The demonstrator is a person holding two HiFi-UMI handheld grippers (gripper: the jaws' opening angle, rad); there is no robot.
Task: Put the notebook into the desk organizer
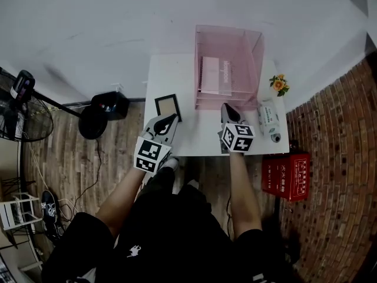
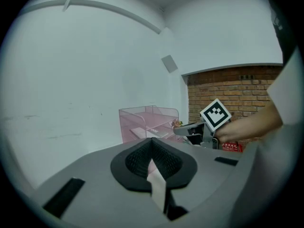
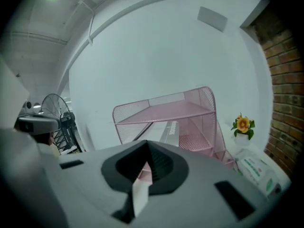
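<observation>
The notebook (image 1: 215, 75) lies on a shelf inside the pink organizer (image 1: 255, 63), so the task looks finished. The left gripper (image 1: 170, 119) and right gripper (image 1: 226, 108) are both closed on nothing, clear of it.

Metal-mesh desk organizer (image 1: 255, 69), matt white table (image 1: 168, 75)

There's the pink wire-mesh desk organizer (image 1: 254, 58) at the back of the small white table (image 1: 171, 75), with the pale flat notebook (image 1: 216, 75) lying inside on a shelf. Left of it lies a dark-framed square board (image 1: 168, 107). To its right stands a small potted orange flower (image 1: 279, 85), with a white wipes packet (image 1: 269, 119) just in front.
</observation>
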